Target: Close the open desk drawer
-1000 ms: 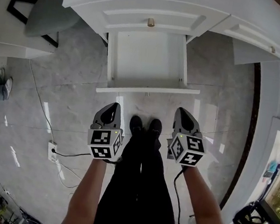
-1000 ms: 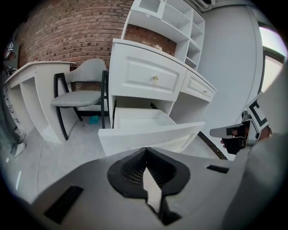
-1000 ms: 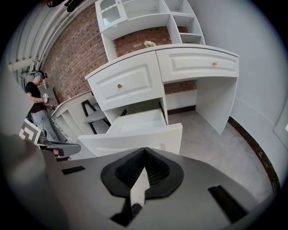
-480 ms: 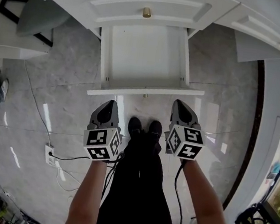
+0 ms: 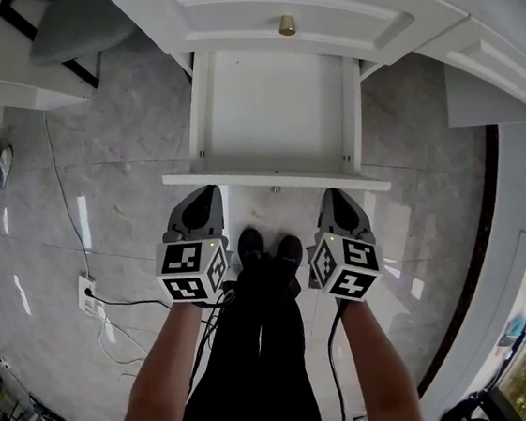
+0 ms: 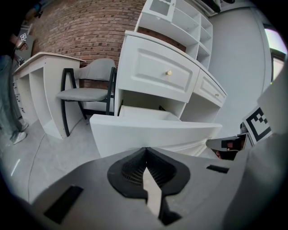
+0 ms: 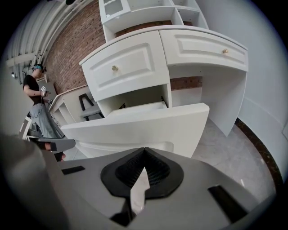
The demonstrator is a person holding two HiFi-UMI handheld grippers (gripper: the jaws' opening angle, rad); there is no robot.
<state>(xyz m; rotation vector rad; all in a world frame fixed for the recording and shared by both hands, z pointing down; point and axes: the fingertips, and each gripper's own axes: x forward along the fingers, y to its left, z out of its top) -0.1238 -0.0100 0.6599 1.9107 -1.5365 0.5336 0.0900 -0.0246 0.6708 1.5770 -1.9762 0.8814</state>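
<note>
Nearer the drawer (image 5: 274,112) than a second ago, with left gripper (image 5: 210,191) and right gripper (image 5: 334,196) pinched together, empty, just before its front; fully out, closing push apparently not begun.

Grey marble floor (image 5: 118,155), white power strip (image 5: 86,294)

Head view looks steeply down; both gripper views face drawer (image 5: 274,112).
</note>
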